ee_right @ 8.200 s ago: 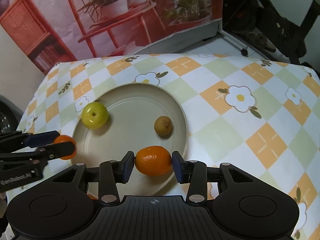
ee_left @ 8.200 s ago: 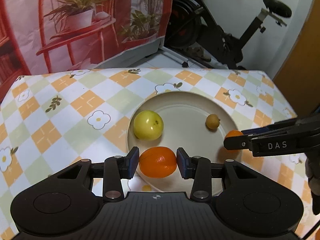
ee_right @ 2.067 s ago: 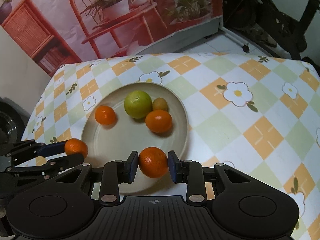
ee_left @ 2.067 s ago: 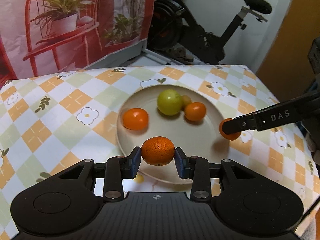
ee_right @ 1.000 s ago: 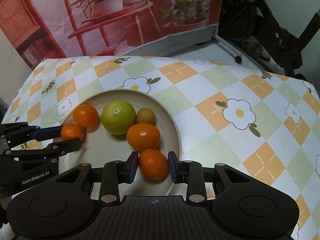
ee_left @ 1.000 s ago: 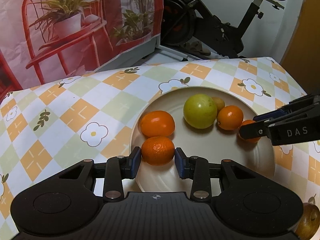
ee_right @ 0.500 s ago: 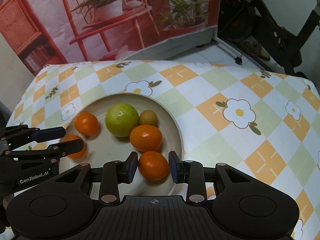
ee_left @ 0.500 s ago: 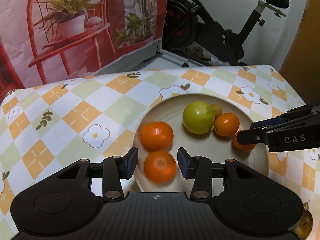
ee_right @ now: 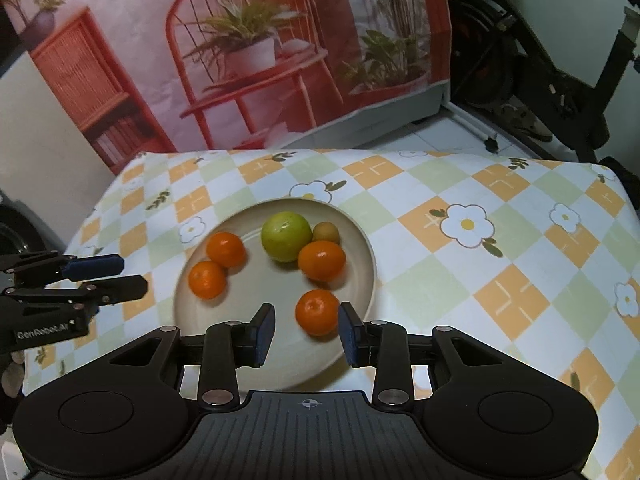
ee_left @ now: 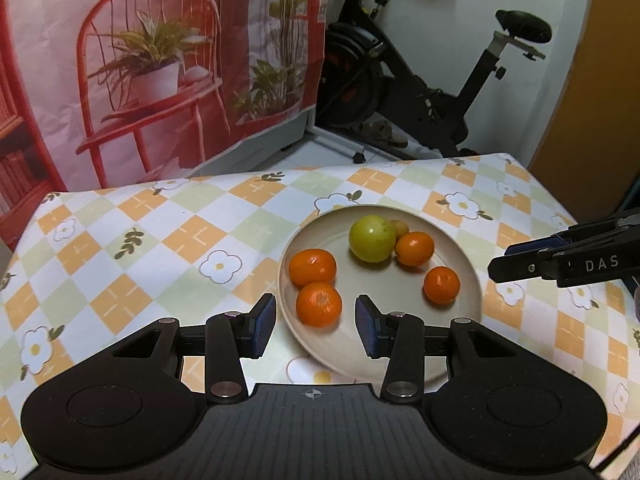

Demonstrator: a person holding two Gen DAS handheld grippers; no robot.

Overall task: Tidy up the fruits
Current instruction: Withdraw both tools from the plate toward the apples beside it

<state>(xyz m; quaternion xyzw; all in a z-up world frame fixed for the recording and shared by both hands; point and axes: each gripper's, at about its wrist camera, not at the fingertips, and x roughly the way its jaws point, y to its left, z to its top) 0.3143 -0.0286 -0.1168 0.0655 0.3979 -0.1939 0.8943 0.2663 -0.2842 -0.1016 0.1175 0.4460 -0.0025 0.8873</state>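
Now both jaws spread, empty, oranges (ee_left: 319, 304) resting on plate (ee_left: 472, 280)

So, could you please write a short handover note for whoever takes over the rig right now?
Left gripper: open, empty, an orange lying on the plate just ahead of its fingers.
Right gripper: open, empty, another orange lying loose between its fingers.
On the plate: four oranges, a green fruit and a small brown fruit behind it.
Done: all six visible fruits sit on the plate.
Left: draw both grippers back; check the tablecloth beyond view for stray fruit.
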